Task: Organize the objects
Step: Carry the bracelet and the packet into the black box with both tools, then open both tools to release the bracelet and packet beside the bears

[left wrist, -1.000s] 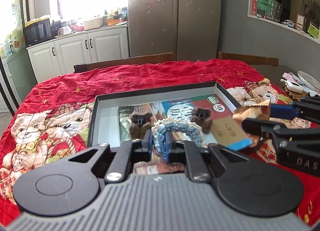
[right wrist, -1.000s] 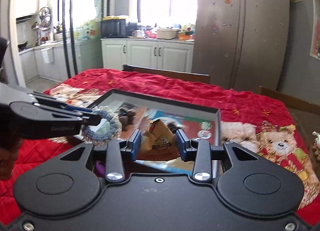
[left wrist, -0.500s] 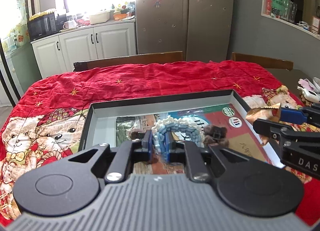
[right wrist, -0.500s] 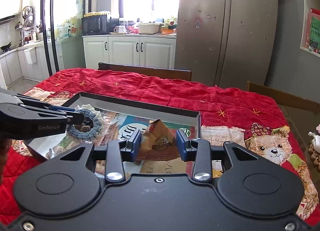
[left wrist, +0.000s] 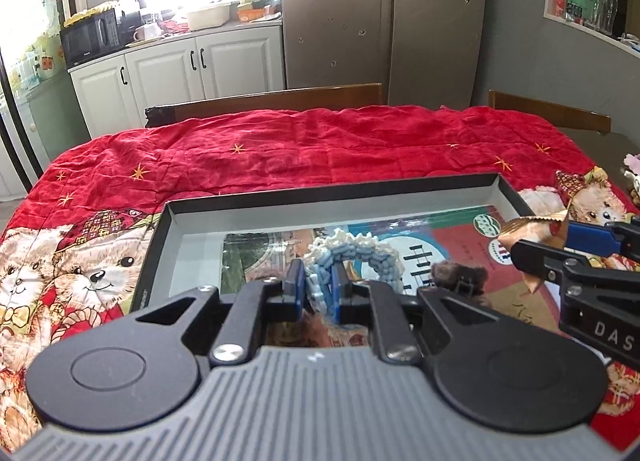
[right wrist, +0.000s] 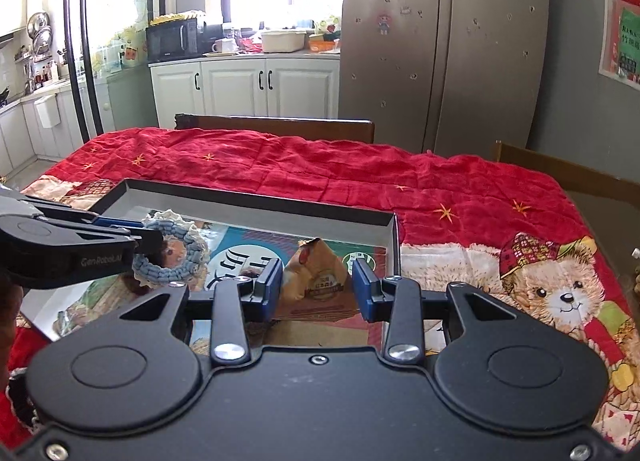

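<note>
Both grippers dropped lower over the tray (left wrist: 256, 203), left gripper (left wrist: 318, 291) pinching the soft, light knitted ring (left wrist: 352, 251) at frame centre, right gripper (right wrist: 318, 287) clamping the crinkly snack packet (right wrist: 320, 277) by its sides.

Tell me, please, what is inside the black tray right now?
A printed sheet lines the tray, and a brown furry clip lies on it. The left gripper hides the near part.

red bear-print cloth (left wrist: 280, 149) | steel fridge (right wrist: 440, 45) | black microwave (right wrist: 172, 39) | white cabinets (left wrist: 200, 65)
</note>
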`<act>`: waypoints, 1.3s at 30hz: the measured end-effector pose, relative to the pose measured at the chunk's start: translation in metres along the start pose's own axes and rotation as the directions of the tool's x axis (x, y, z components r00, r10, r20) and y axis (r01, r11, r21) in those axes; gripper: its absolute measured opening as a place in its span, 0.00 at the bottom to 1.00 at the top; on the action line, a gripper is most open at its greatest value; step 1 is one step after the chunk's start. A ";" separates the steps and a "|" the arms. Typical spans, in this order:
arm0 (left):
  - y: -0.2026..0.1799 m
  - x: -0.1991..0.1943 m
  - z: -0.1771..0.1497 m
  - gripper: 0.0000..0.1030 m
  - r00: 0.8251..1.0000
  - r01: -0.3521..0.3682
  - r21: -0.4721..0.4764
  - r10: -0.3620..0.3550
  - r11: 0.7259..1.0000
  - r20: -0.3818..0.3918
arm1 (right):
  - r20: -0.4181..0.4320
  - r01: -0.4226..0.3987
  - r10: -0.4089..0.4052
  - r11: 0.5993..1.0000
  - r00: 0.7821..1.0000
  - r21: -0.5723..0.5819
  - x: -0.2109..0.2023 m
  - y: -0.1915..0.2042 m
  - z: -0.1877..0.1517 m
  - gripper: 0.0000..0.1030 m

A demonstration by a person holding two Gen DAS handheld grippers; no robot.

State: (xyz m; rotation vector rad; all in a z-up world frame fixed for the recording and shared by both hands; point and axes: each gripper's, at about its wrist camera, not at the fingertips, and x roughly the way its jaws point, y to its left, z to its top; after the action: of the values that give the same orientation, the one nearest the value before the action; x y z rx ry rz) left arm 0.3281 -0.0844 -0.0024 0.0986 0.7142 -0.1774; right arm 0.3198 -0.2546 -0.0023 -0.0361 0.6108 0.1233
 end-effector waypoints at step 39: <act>-0.012 0.000 0.000 0.65 1.000 -0.019 0.051 0.018 0.999 0.014 | -0.066 0.020 -0.022 0.999 0.998 -0.030 0.030 0.000 -0.010 0.44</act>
State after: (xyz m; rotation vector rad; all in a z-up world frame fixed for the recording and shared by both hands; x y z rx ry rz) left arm 0.3256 -0.0966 -0.0023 0.1528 0.6951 -0.1783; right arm 0.3386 -0.2525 -0.0281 -0.0753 0.6744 0.1113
